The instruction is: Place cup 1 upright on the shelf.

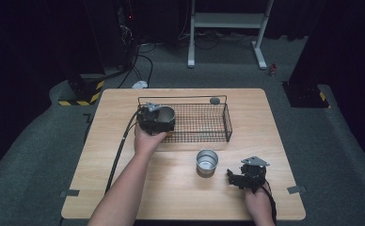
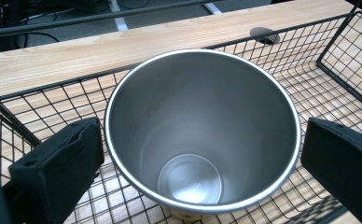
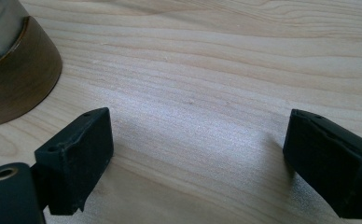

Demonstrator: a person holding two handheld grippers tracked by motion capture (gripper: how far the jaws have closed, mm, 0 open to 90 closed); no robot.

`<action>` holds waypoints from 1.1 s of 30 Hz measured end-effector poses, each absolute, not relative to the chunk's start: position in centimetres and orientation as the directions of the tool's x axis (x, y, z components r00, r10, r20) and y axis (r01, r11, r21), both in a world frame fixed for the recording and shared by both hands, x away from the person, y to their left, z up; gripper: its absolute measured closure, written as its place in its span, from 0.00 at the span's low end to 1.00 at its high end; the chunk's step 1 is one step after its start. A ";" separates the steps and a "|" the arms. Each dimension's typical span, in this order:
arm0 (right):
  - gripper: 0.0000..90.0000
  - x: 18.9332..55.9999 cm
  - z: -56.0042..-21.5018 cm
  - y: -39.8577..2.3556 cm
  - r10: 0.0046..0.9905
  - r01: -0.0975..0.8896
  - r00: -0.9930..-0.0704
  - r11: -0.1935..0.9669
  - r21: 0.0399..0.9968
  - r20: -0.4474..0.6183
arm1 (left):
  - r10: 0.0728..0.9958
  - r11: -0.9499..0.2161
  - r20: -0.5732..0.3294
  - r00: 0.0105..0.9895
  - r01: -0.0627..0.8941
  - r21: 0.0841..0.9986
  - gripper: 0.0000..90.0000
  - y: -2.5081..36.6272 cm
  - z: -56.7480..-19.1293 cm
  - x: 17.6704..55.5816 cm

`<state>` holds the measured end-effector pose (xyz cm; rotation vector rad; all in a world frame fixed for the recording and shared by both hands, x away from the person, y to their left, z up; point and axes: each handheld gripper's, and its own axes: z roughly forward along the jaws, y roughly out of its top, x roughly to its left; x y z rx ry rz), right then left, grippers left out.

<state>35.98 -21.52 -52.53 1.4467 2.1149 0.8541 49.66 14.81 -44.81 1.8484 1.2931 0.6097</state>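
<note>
In the high view the left claw sits at the left end of the wire basket, middle of the frame, with a steel cup between its jaws. The left gripper view looks down into this cup: the jaws stand wide on either side of the rim, each with a slim gap, so the claw is open and not gripping. The cup appears to rest on the basket mesh, though its foot is hidden.

A second cup stands on the desk lower centre of the high view, just left of the right claw. The right gripper view shows that claw open over bare wood, with the cup's base at upper left.

Risks, as I judge them: the cup is a smooth, tapered, polished cone, wider at the rim, so pads closing near the top could slide and tip it. The thin wire grid gives an uneven footing, and a nudge from either jaw could rock the cup against the basket wall. Lifting the claw away at an angle could catch the rim.

The basket is black, thin-wired, with square mesh and a top rail. The desk is pale, fine-grained wood. The pads are matte black blocks. The second cup's base band looks brown and dull.
</note>
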 end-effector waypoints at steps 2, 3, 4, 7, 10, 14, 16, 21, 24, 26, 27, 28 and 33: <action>0.09 36.0 -52.5 -21.5 0.934 0.664 -0.358 0.263 0.700 -0.011 | 0.928 -0.172 -0.054 0.368 0.554 0.815 0.00 14.9 -44.7 49.5; 0.09 36.0 -52.5 -21.5 0.934 0.664 -0.358 0.263 0.700 -0.011 | 0.928 -0.177 -0.049 0.370 0.551 0.815 0.00 15.0 -44.6 49.4; 0.09 36.0 -52.5 -21.5 0.934 0.664 -0.358 0.263 0.700 -0.011 | 0.928 -0.171 -0.055 0.369 0.550 0.817 0.00 15.0 -44.6 49.2; 0.09 36.0 -52.5 -21.5 0.934 0.664 -0.358 0.263 0.700 -0.011 | 0.928 -0.175 -0.049 0.370 0.547 0.818 0.00 15.3 -44.5 48.9; 0.09 36.0 -52.5 -21.5 0.934 0.664 -0.358 0.264 0.700 -0.012 | 0.928 -0.168 -0.056 0.369 0.546 0.821 0.00 15.6 -44.5 48.6; 0.09 36.0 -52.5 -21.5 0.934 0.664 -0.358 0.264 0.700 -0.012 | 0.926 -0.155 -0.070 0.370 0.545 0.824 0.00 16.1 -44.5 48.1; 0.09 36.0 -52.5 -21.5 0.934 0.664 -0.358 0.264 0.700 -0.012 | 0.927 -0.146 -0.077 0.368 0.542 0.828 0.00 16.2 -44.4 47.8; 0.09 36.0 -52.5 -21.5 0.934 0.664 -0.358 0.263 0.700 -0.011 | 0.926 -0.144 -0.079 0.369 0.540 0.829 0.00 16.5 -44.3 47.3; 0.09 36.0 -52.5 -21.5 0.934 0.664 -0.358 0.263 0.700 -0.012 | 0.925 -0.154 -0.073 0.374 0.543 0.826 0.00 16.6 -44.2 47.0; 0.09 36.0 -52.5 -21.5 0.934 0.664 -0.358 0.264 0.700 -0.012 | 0.923 -0.149 -0.079 0.377 0.540 0.829 0.00 16.7 -44.2 46.8; 0.09 36.0 -52.5 -21.5 0.934 0.664 -0.358 0.263 0.700 -0.012 | 0.924 -0.151 -0.076 0.376 0.540 0.828 0.00 16.7 -44.1 46.7; 0.09 36.0 -52.5 -21.5 0.934 0.664 -0.358 0.263 0.700 -0.012 | 0.923 -0.148 -0.079 0.376 0.537 0.830 0.00 16.8 -44.2 46.6; 0.09 36.0 -52.5 -21.5 0.934 0.664 -0.358 0.263 0.700 -0.012 | 0.925 -0.148 -0.078 0.371 0.544 0.826 0.00 17.4 -44.4 46.2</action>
